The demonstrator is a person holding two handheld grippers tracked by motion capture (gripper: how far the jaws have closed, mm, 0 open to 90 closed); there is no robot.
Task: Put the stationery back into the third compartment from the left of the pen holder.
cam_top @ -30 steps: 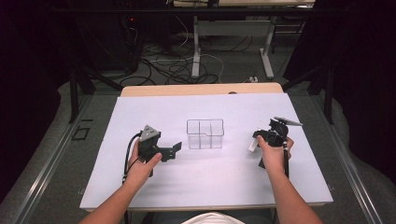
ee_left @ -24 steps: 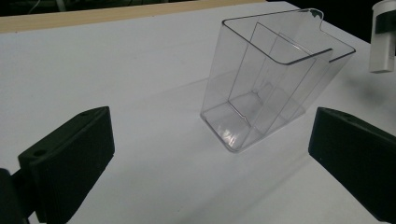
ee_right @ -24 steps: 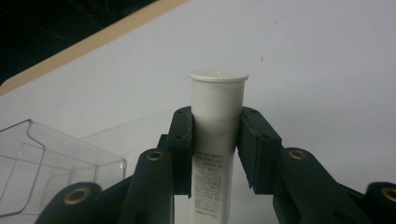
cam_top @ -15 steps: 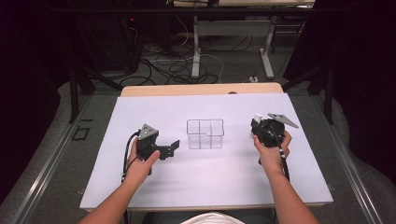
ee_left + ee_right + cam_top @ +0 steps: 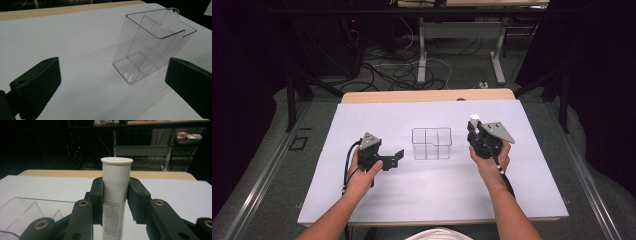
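Tube: white cylindrical plastic tube [image 5: 116, 195], upright, clamped in right gripper [image 5: 484, 140]; clear compartmented plastic box [image 5: 432, 143] just leftward, nearer. Left gripper [image 5: 388, 161]: jaws apart, empty, facing box.

The high view looks forward and down from above the person's side, taking in the whole white table [image 5: 422, 200], both forearms and the dark floor beyond. The left gripper view sits low, close to the table [image 5: 75, 37], facing along its jaws toward the clear bin [image 5: 150, 50] just ahead. The right gripper view is nearly level, looking across the table [image 5: 50, 185] to the dark room; a white tube [image 5: 115, 195] stands very near the lens. All three views share the bin [image 5: 431, 143] [image 5: 27, 215] and the table.
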